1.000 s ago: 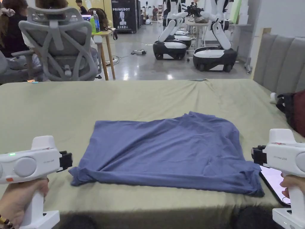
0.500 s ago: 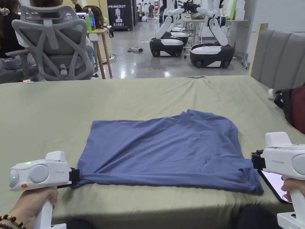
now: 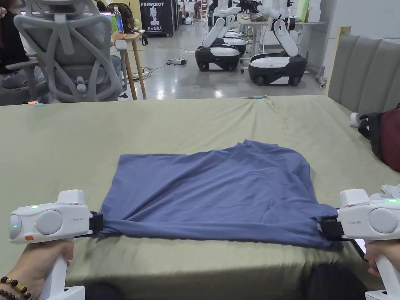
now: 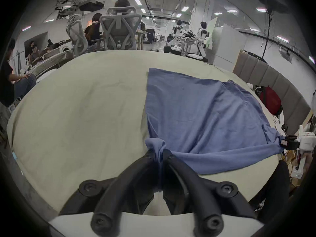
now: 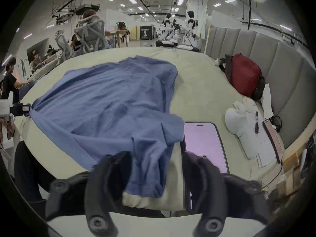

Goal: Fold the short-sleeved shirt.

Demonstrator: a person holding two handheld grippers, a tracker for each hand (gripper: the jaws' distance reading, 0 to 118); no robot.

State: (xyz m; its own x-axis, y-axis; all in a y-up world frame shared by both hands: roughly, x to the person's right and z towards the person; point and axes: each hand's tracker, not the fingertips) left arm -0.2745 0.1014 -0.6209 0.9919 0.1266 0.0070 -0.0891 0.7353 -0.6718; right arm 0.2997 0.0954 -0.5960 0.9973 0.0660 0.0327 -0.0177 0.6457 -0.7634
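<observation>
A blue short-sleeved shirt (image 3: 211,195) lies folded in a rough rectangle on the olive bed sheet (image 3: 195,121), close to the near edge. My left gripper (image 3: 97,224) is shut on the shirt's near left corner; in the left gripper view the cloth (image 4: 196,114) bunches between the closed jaws (image 4: 158,152). My right gripper (image 3: 324,228) is at the near right corner. In the right gripper view its jaws (image 5: 157,157) stand wide apart, with the shirt's corner (image 5: 145,172) lying loose between them.
A phone (image 5: 201,141) with a lit screen lies on the bed just right of the shirt. A red bag (image 3: 388,138) leans on the padded headboard (image 3: 363,74) at the right. A grey office chair (image 3: 70,54) and parked robots (image 3: 273,66) stand beyond the bed.
My left gripper moved right onto the shirt's near left corner and shut on it. My right gripper moved left and down to the near right corner, still open.
</observation>
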